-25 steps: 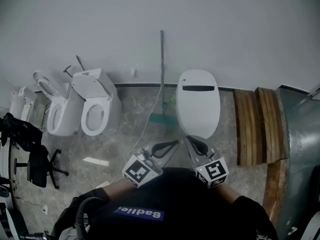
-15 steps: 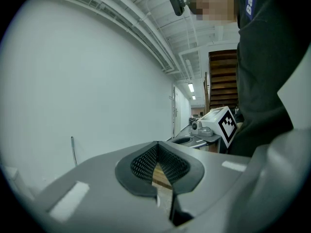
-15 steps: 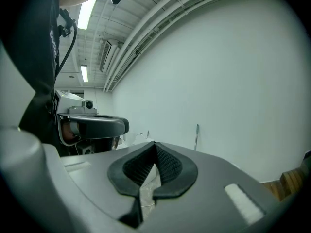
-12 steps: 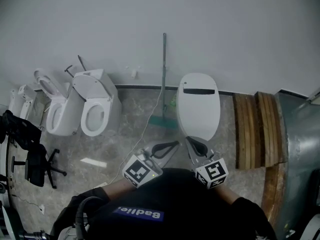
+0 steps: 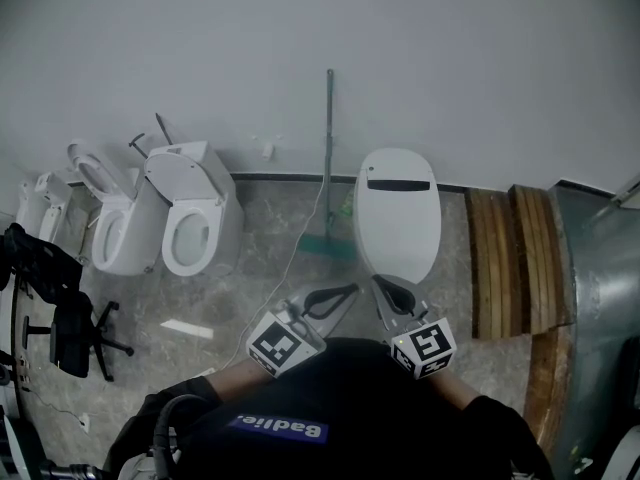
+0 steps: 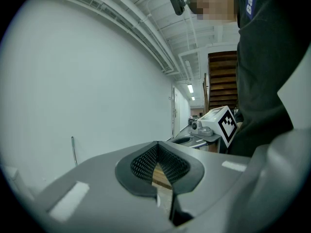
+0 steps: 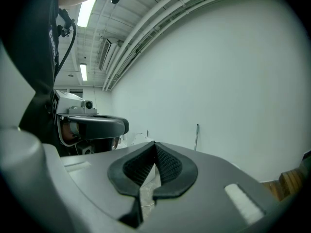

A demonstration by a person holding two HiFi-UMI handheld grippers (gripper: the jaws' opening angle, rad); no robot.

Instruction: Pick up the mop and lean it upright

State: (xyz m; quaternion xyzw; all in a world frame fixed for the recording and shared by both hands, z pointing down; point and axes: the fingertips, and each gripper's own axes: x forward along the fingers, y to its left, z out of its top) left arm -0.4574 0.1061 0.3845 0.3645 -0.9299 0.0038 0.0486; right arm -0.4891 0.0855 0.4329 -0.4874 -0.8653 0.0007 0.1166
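The mop [image 5: 328, 148] stands upright against the white wall, its grey handle vertical and its green head [image 5: 322, 240] on the floor between two toilets. Its handle also shows far off as a thin pole in the left gripper view [image 6: 74, 152] and the right gripper view [image 7: 196, 136]. My left gripper [image 5: 350, 290] and right gripper [image 5: 380, 280] are held close to my chest, well short of the mop. Both are shut with nothing between their jaws, as the left gripper view [image 6: 158, 147] and the right gripper view [image 7: 155, 147] show.
A white toilet with its lid down [image 5: 397, 213] stands right of the mop; two open toilets [image 5: 192, 218] [image 5: 110, 223] stand left. Wooden planks [image 5: 510, 258] and a metal surface [image 5: 600, 298] lie at the right. A black office chair [image 5: 75, 328] is at the left, a thin cable [image 5: 285, 268] on the floor.
The head view has shifted slightly, so the wall and toilets sit a little lower in the picture. Both grippers stay shut near my chest and the mop has not moved.
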